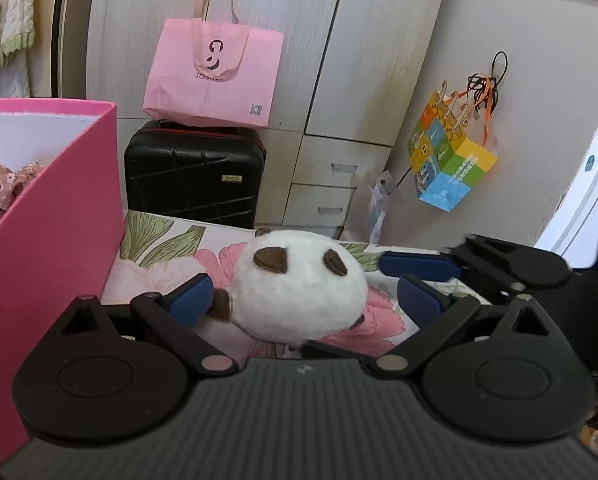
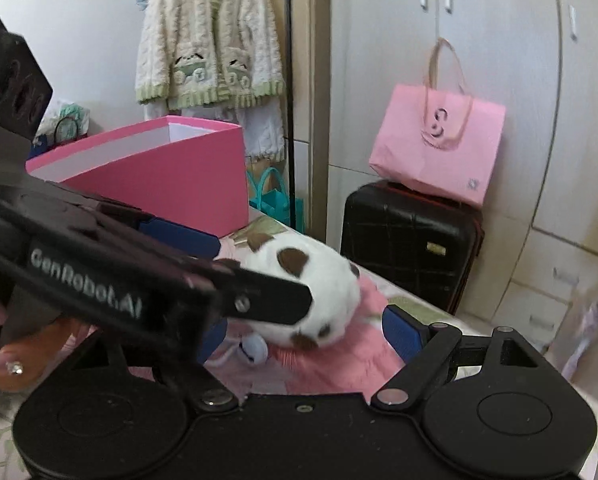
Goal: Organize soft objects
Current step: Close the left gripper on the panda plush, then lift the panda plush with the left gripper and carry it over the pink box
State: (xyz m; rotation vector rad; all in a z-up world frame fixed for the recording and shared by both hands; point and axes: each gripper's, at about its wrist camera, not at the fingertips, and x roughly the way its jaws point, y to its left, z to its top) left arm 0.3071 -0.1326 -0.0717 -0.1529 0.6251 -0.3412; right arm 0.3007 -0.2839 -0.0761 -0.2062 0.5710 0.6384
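While both grippers, left gripper [image 1: 305, 296] and right gripper [image 2: 307, 330], stand apart around the plush toy [image 1: 299, 292], only the left view shows flowered cloth [image 1: 3, 192] inside the pink box [image 1: 59, 220] beside it.

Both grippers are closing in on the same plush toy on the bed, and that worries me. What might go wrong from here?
1. The left gripper and right gripper, both open, converge on one white plush toy; their fingers may collide.
2. The round, soft toy might squirt out of a pinch.
3. The toy lies near the mattress edge; a nudge might push it off, away from the pink box.
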